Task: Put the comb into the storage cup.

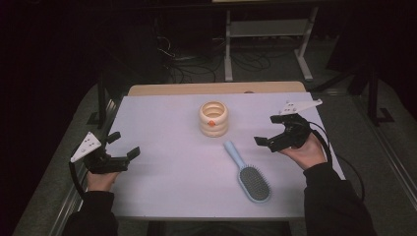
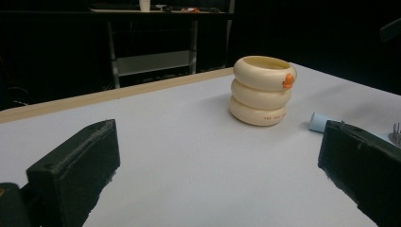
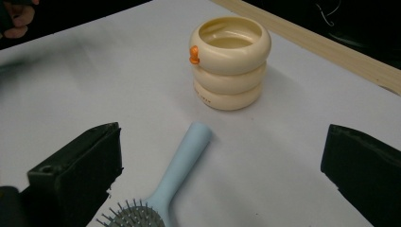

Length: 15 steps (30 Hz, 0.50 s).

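High view takes in the whole table (image 1: pixel 162 187): the left gripper (image 1: pixel 123 147) at its left edge, the right gripper (image 1: pixel 270 132) near its right edge, and between them a cream holder (image 1: pixel 214 119) and a light blue brush (image 1: pixel 248 173). The holder stands upright toward the far middle of the table. The brush lies flat just in front of it, apart from it, handle toward the holder and bristle head toward the person. A hand grips each tool from below, with dark sleeves at the bottom edge.

Left gripper view adds the holder's (image 2: pixel 263 91) side: three stacked rounded rings with an orange knob on the top one. Just the handle tip of the brush (image 2: pixel 323 121) peeks out beside one of the fingers (image 2: pixel 75 176).

Right gripper view looks down into the holder (image 3: pixel 230 61); what shows of the inside is bare, though the bottom is out of sight. The brush (image 3: pixel 182 168) runs from the holder toward the camera, bristles facing up, between the fingers (image 3: pixel 78 168) but below and beyond them.

Both grippers' fingers stand wide apart, holding nothing and touching nothing. The right gripper hovers nearest the brush; the left is well apart from both things.
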Motion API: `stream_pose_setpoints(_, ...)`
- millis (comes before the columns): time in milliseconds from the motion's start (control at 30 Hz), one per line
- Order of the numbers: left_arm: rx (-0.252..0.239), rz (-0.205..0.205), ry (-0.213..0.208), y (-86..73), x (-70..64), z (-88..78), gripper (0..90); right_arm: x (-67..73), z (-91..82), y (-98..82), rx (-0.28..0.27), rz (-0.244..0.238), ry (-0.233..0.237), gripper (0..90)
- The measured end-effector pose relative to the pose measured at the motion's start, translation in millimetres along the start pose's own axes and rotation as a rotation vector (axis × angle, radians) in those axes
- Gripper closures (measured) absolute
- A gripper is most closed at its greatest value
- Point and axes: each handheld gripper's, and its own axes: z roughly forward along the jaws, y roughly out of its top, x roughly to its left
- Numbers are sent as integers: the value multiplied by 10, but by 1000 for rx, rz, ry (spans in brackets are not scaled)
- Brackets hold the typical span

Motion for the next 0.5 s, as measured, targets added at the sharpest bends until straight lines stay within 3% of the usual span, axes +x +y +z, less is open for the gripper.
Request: stream_pose_setpoints(500,-4,-5,-8,1,2,2,0,30,259,9,56,-21,15,0)
